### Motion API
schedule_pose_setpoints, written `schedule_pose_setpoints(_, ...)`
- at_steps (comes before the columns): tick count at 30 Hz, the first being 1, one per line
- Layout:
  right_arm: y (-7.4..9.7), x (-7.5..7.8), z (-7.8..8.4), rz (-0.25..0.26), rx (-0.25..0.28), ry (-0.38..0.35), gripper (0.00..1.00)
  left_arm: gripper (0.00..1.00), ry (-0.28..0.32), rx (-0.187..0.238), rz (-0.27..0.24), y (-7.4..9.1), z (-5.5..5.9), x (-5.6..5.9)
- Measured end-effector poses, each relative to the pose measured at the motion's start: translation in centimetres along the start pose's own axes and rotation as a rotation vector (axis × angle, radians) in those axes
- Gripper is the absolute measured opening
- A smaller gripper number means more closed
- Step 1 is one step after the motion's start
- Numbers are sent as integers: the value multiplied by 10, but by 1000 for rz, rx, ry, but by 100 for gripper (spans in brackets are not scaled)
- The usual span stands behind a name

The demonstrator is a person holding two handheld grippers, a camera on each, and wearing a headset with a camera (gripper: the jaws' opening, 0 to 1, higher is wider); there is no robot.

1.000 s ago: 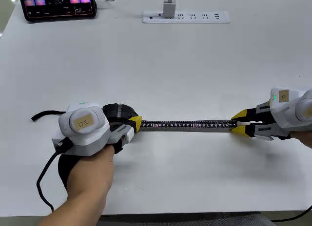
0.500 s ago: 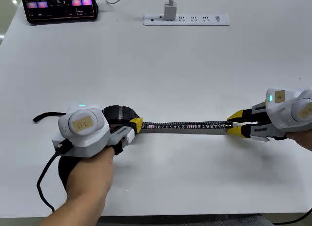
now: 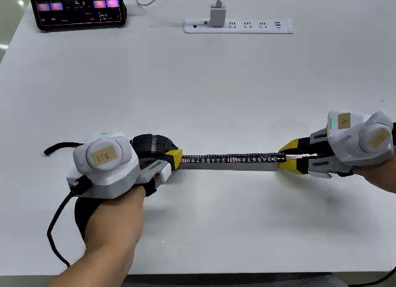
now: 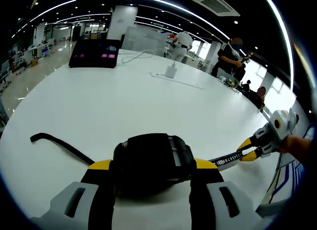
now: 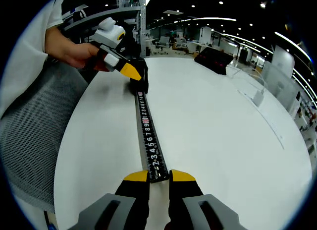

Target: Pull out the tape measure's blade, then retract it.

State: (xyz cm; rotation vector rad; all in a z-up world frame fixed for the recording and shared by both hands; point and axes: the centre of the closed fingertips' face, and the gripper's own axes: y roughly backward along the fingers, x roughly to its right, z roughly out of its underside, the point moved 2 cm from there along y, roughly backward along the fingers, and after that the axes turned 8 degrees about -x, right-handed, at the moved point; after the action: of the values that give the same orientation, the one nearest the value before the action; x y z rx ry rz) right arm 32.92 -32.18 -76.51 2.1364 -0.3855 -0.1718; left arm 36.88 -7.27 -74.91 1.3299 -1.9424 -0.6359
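Black rounded plastic tape measure case sits lower left in the head view on the white worktop, clamped in the left gripper to anchor it. The right gripper, at lower right, is closed on the tip of the numbered steel blade, which lies stretched flat between the two grippers.

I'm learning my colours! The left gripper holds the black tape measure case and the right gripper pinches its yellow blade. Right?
Not quite: the blade is black with white numbers, as the right gripper view shows. The left gripper does hold the black case, and the right gripper pinches the blade.
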Motion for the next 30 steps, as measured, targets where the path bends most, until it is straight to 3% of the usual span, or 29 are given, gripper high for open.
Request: schedule_pose_setpoints(30,-20,-5,-28,-35,44,4,10,56,30,1,19,-1,0,-2)
